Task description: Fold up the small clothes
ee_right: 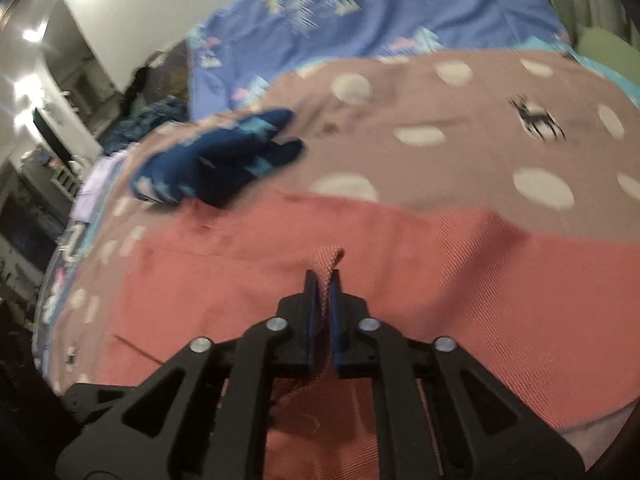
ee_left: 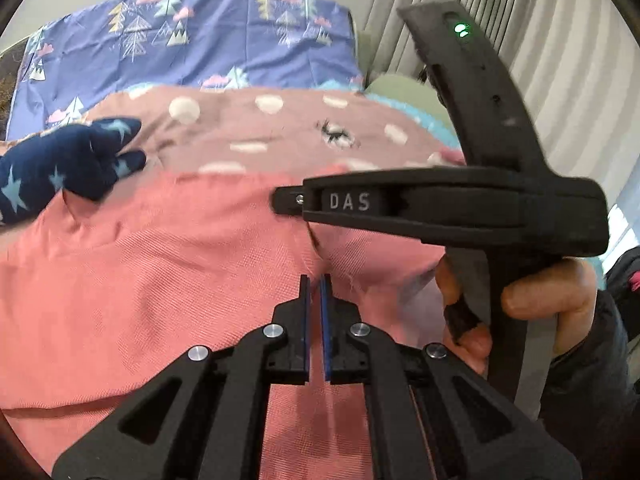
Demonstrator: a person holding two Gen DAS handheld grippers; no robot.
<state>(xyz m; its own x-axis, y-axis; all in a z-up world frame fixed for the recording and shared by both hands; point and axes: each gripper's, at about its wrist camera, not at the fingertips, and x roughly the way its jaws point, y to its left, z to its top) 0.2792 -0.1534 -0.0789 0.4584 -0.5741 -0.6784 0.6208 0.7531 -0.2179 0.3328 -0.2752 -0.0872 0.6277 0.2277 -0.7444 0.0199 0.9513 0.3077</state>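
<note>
On the near side of the bed we've got the pink cloth point(ee_right: 400, 264) pinched in the right gripper point(ee_right: 325, 280), left gripper point(ee_left: 315, 284) nearly closed at its edge, grip unclear, fold barely begun, navy garment point(ee_left: 60, 160) far left waiting.

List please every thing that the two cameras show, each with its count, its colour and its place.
pink garment: one, salmon pink, spread on the blanket, nearest the cameras
star garment: one, navy with pale blue stars, on the blanket, touching the pink garment's far left edge
dotted blanket: one, dusty pink with white dots, under both garments
tree-print sheet: one, blue-violet, beyond the blanket
curtain: one, whitish, far right
left gripper: one, black, nearly closed over the pink garment
right gripper: one, black, shut on a pinch of the pink garment
right hand: one, holding the right gripper's handle
</note>
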